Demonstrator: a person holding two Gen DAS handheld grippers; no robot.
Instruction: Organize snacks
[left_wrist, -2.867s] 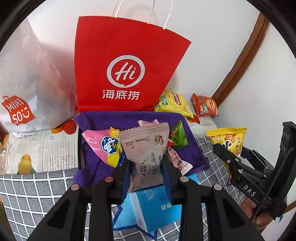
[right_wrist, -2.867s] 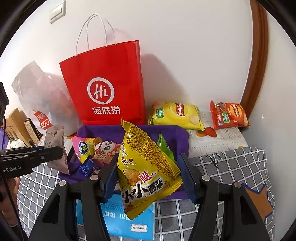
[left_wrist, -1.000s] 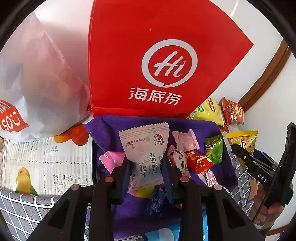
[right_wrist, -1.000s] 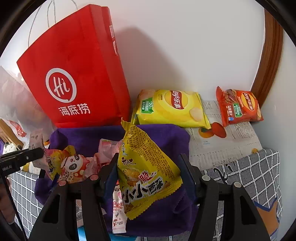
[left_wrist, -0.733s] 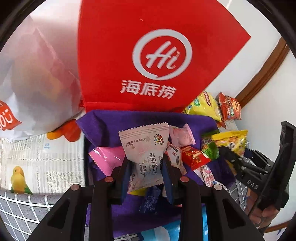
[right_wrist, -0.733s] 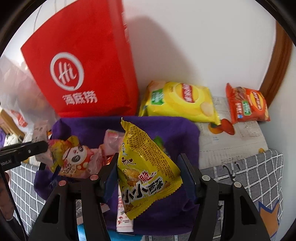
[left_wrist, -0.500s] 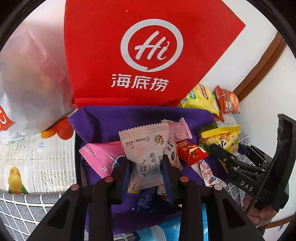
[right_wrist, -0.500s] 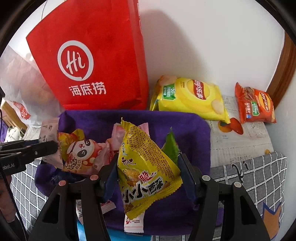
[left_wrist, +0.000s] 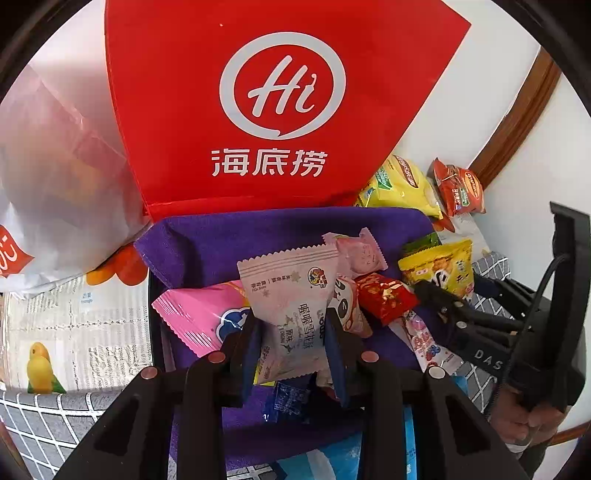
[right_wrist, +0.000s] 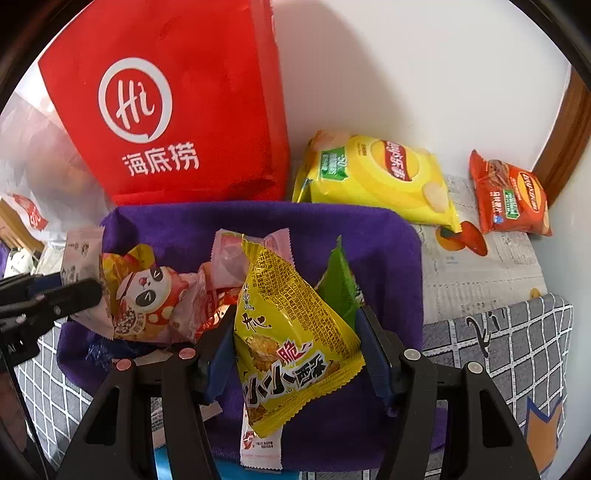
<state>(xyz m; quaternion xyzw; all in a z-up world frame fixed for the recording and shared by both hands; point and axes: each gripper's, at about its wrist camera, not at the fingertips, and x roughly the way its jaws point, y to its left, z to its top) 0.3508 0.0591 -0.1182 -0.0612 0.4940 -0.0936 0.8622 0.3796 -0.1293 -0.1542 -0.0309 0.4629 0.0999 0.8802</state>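
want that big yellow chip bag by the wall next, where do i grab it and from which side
Take the yellow chip bag by its near crimped edge, coming from the basket side. It lies flat, puffed in the middle, with the wall behind and the red bag on its left, so the front edge is the open, thin part for a tool.

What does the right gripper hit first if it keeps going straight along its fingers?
Probably the green packet just beyond the right gripper, which is shut on the yellow snack bag; under that, the purple-lined bin. Depth is hard to judge in this fisheye view.
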